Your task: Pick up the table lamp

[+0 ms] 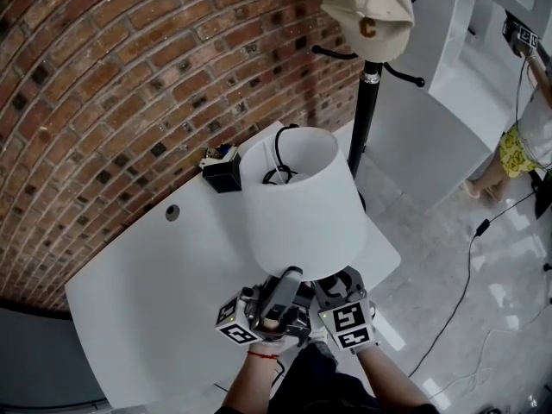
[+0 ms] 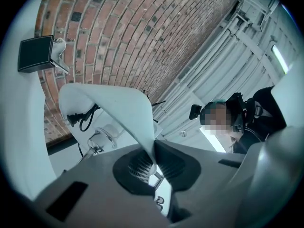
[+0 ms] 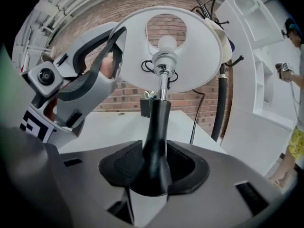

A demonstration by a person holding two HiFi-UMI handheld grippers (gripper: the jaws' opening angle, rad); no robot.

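Pinching lampshade rim tight with left gripper to steady top; clamping black lamp stem between wide-set right gripper jaws, likely bearing weight.

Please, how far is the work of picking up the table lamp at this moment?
Done: the left gripper pinches the rim of the white conical lampshade, and the right gripper appears closed on the black flared lamp stem. In hand: securing both grips. Remaining: a clear lift off the white table, which no view confirms yet.
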